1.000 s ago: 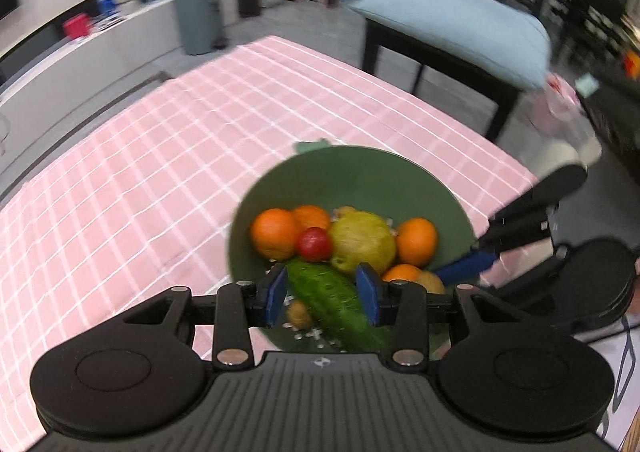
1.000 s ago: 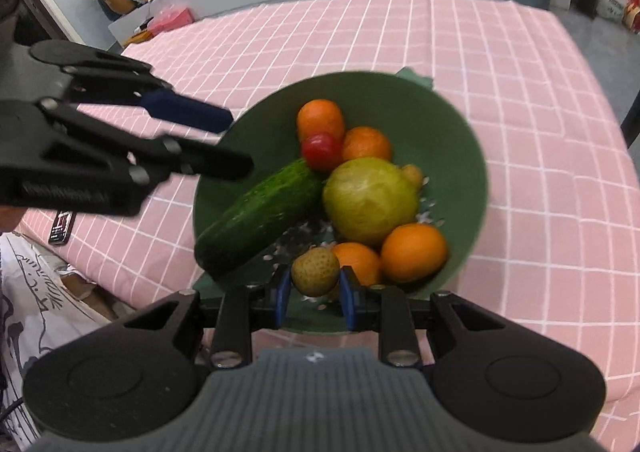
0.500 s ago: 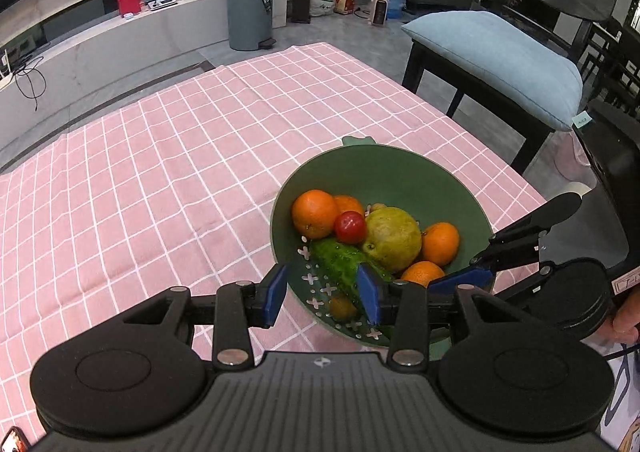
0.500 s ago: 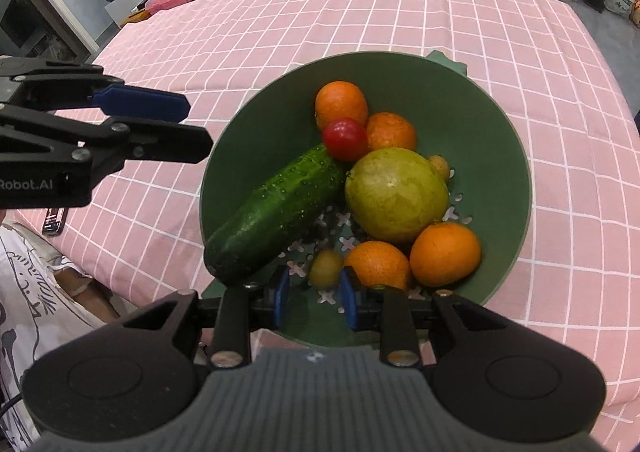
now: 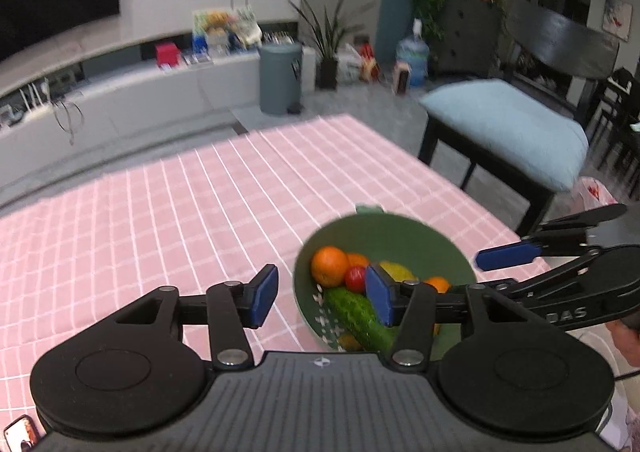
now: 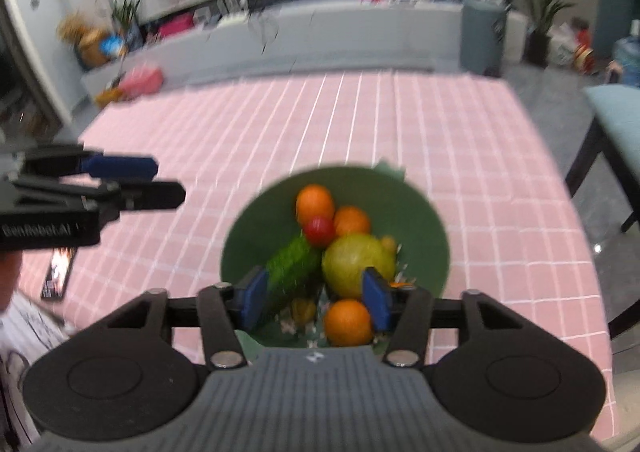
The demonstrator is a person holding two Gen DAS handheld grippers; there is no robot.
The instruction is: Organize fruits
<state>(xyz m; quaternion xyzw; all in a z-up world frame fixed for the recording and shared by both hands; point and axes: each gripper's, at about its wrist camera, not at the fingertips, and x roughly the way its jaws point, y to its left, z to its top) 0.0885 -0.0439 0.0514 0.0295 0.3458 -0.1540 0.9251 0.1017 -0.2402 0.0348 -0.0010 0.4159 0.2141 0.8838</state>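
A green bowl point(image 5: 384, 230) point(image 6: 424, 212) on the pink checked tablecloth holds several oranges point(image 6: 315, 203), a red tomato point(image 6: 319, 231), a yellow-green round fruit point(image 6: 358, 260), a cucumber point(image 5: 358, 316) point(image 6: 292, 266) and a small brown fruit point(image 6: 303, 308). My left gripper point(image 5: 322, 300) is open and empty, raised near the bowl's left rim. My right gripper point(image 6: 314, 298) is open and empty, raised over the bowl's near side. Each gripper shows in the other's view: the right one point(image 5: 520, 252), the left one point(image 6: 132, 178).
The pink tablecloth point(image 5: 180, 212) covers the table. A phone point(image 6: 60, 272) lies near the table's left edge. A dark chair with a pale blue cushion point(image 5: 504, 124) stands right of the table. A grey bin point(image 5: 280, 76) stands behind it.
Both grippers have pulled back and risen away from the bowl and opened wider. The right gripper let go of the small brown fruit, which now lies in the bowl.
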